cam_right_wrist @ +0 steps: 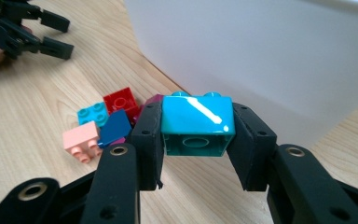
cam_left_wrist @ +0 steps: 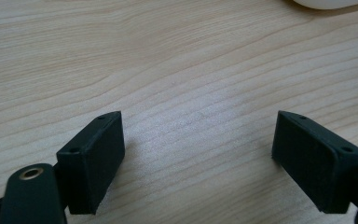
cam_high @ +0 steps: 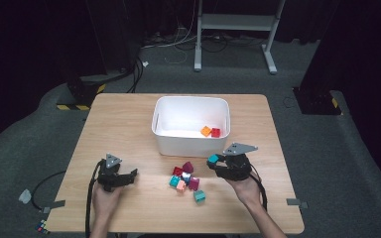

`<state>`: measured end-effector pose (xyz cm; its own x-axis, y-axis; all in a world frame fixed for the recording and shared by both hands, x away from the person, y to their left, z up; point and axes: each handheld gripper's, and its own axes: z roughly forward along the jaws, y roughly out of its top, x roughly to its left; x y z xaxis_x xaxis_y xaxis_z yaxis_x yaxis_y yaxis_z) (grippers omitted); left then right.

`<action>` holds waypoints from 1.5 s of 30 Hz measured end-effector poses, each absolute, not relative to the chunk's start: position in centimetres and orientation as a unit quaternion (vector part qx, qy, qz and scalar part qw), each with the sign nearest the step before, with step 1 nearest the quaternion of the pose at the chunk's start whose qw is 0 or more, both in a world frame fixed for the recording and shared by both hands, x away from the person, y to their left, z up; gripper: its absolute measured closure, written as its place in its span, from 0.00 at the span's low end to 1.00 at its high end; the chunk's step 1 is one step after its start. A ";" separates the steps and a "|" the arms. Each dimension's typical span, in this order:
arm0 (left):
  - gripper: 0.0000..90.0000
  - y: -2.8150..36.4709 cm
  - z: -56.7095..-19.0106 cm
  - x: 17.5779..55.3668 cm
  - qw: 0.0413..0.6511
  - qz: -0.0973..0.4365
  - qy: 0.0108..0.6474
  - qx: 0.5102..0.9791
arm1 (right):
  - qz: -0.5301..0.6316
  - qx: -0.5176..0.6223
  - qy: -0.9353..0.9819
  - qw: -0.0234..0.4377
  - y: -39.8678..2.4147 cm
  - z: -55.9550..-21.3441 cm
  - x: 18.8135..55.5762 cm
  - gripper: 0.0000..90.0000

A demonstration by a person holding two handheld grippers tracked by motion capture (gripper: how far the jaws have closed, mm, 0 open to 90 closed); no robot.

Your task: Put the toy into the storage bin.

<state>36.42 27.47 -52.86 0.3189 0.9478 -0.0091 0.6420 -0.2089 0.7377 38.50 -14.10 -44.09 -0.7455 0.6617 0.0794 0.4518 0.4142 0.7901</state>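
- The right tool (cam_right_wrist: 196,140) is clamping a teal brick (cam_right_wrist: 197,123) just near the white bin (cam_high: 191,144).
- Light, rigid, glossy plastic; gripping its flat sides looks safest.
- The left tool (cam_left_wrist: 198,158) is resting apart on the counter (cam_high: 129,124).

place: lab or recording studio
signs: black curtains (cam_high: 39,39), floor cables (cam_high: 178,44), metal stand (cam_high: 238,22), grey carpet (cam_high: 327,163)

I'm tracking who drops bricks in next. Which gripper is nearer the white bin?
Right. The right gripper, holding a teal brick, sits just off the white bin's front corner. The left gripper rests farther away, out to the bin's left.
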 end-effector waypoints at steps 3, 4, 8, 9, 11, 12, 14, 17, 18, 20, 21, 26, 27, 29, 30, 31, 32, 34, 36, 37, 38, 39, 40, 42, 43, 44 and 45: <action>0.19 27.5 -52.9 36.4 0.330 0.232 0.536 0.742 | 0.429 0.332 0.831 0.122 -14.2 -43.7 38.5 0.65; 0.19 27.5 -52.9 36.4 0.329 0.232 0.535 0.742 | 0.430 0.332 0.831 0.123 -14.2 -43.5 38.5 0.65; 0.19 27.5 -52.9 36.4 0.330 0.232 0.536 0.742 | 0.435 0.334 0.827 0.122 -14.4 -43.2 38.6 0.65; 0.19 27.5 -52.9 36.4 0.330 0.232 0.536 0.742 | 0.436 0.334 0.827 0.123 -14.5 -43.1 38.7 0.65; 0.19 27.5 -52.8 36.4 0.329 0.232 0.535 0.743 | 0.440 0.336 0.824 0.121 -14.6 -42.8 38.7 0.65; 0.19 27.5 -52.8 36.4 0.329 0.232 0.535 0.743 | 0.441 0.336 0.823 0.121 -14.7 -42.6 38.7 0.65; 0.19 27.5 -52.9 36.4 0.330 0.232 0.535 0.742 | 0.444 0.333 0.822 0.124 -14.8 -42.2 38.7 0.65; 0.19 27.5 -52.9 36.4 0.329 0.232 0.535 0.743 | 0.449 0.331 0.821 0.125 -14.9 -41.3 38.7 0.65; 0.19 27.5 -52.9 36.4 0.330 0.232 0.535 0.743 | 0.449 0.331 0.821 0.125 -14.9 -41.1 38.7 0.65; 0.19 27.5 -52.8 36.4 0.329 0.232 0.535 0.743 | 0.450 0.327 0.821 0.127 -14.9 -40.5 38.7 0.65; 0.19 27.5 -52.9 36.4 0.330 0.232 0.535 0.742 | 0.453 0.327 0.820 0.123 -15.0 -40.0 38.8 0.65; 0.19 27.5 -52.9 36.4 0.330 0.232 0.535 0.742 | 0.458 0.325 0.819 0.118 -15.1 -39.1 39.2 0.65; 0.19 27.5 -52.9 36.4 0.330 0.232 0.535 0.743 | 0.460 0.327 0.817 0.116 -15.2 -38.9 39.3 0.65; 0.19 27.5 -52.9 36.4 0.329 0.232 0.535 0.743 | 0.465 0.326 0.815 0.116 -15.2 -38.1 39.5 0.65; 0.19 27.5 -52.9 36.4 0.329 0.232 0.535 0.743 | 0.465 0.326 0.815 0.116 -15.2 -38.1 39.5 0.65; 0.19 27.5 -52.9 36.4 0.329 0.232 0.536 0.742 | 0.468 0.325 0.814 0.115 -15.2 -37.9 39.5 0.65; 0.19 27.5 -52.9 36.4 0.329 0.232 0.535 0.742 | 0.469 0.324 0.814 0.114 -15.2 -37.7 39.6 0.65; 0.19 27.5 -52.8 36.4 0.328 0.232 0.536 0.742 | 0.469 0.324 0.814 0.113 -15.1 -37.3 39.7 0.65; 0.19 27.5 -52.8 36.4 0.328 0.233 0.535 0.743 | 0.469 0.324 0.814 0.110 -15.0 -36.9 39.9 0.65; 0.19 27.5 -52.8 36.4 0.328 0.233 0.535 0.743 | 0.470 0.323 0.814 0.108 -14.9 -36.7 40.0 0.65; 0.19 27.5 -52.8 36.4 0.328 0.233 0.535 0.743 | 0.471 0.323 0.814 0.109 -14.8 -36.6 40.1 0.65; 0.19 27.5 -52.8 36.3 0.328 0.233 0.536 0.742 | 0.472 0.321 0.814 0.109 -14.7 -36.5 40.1 0.65; 0.19 27.5 -52.8 36.3 0.329 0.233 0.536 0.742 | 0.472 0.322 0.814 0.109 -14.6 -36.3 40.3 0.65; 0.19 27.5 -52.8 36.3 0.329 0.232 0.536 0.742 | 0.471 0.321 0.814 0.110 -14.4 -36.1 40.5 0.65; 0.19 27.5 -52.8 36.3 0.329 0.233 0.536 0.742 | 0.469 0.320 0.815 0.113 -14.2 -35.7 40.8 0.65; 0.19 27.5 -52.8 36.3 0.329 0.233 0.536 0.742 | 0.469 0.320 0.815 0.113 -14.2 -35.7 40.8 0.65; 0.19 27.5 -52.8 36.3 0.329 0.233 0.536 0.742 | 0.470 0.318 0.815 0.119 -14.0 -35.3 41.0 0.65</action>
<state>36.34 27.46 -52.84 0.3164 0.9486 -0.0080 0.6427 -0.2082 0.7373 40.99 -14.00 -35.28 -0.7691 0.6303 0.1061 0.4074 0.3555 0.8412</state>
